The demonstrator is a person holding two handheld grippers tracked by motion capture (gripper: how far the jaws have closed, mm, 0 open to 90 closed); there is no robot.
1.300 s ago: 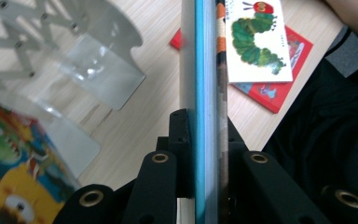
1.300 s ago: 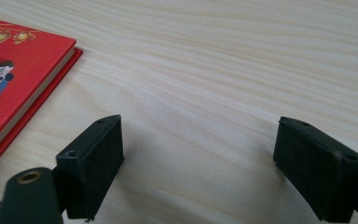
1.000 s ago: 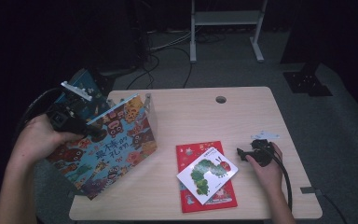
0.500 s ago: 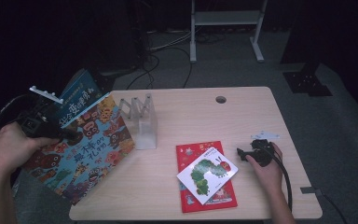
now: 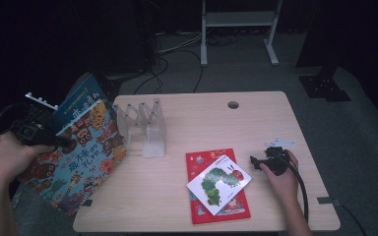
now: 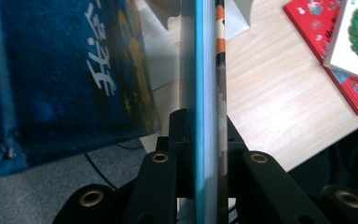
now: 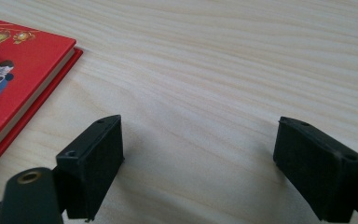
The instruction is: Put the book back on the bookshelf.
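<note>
My left gripper (image 5: 59, 141) hangs off the table's left edge, shut on the edge of a large colourful monster picture book (image 5: 81, 162). Its jaws clamp the book's thin cyan and brown edge (image 6: 208, 70), and my left gripper (image 6: 204, 126) sees a dark blue book (image 6: 65, 70) right beside it. That blue book (image 5: 82, 94) shows behind the colourful one. My right gripper (image 5: 254, 160) rests on the table with its jaws open over bare wood (image 7: 198, 144). Just left of it, a white caterpillar book (image 5: 219, 182) lies on a red book (image 5: 229, 209), whose corner (image 7: 23, 60) is visible.
A clear slotted book rack (image 5: 145, 125) stands on the light wooden table (image 5: 202, 123) near its left end. A cable hole (image 5: 233, 104) sits at the back edge, and a white tag (image 5: 280, 142) lies behind my right hand. Dark floor and a metal frame lie beyond.
My left gripper has carried the books leftward and slightly down, off the table's left edge, uncovering the clear rack. The right gripper has stayed put.
</note>
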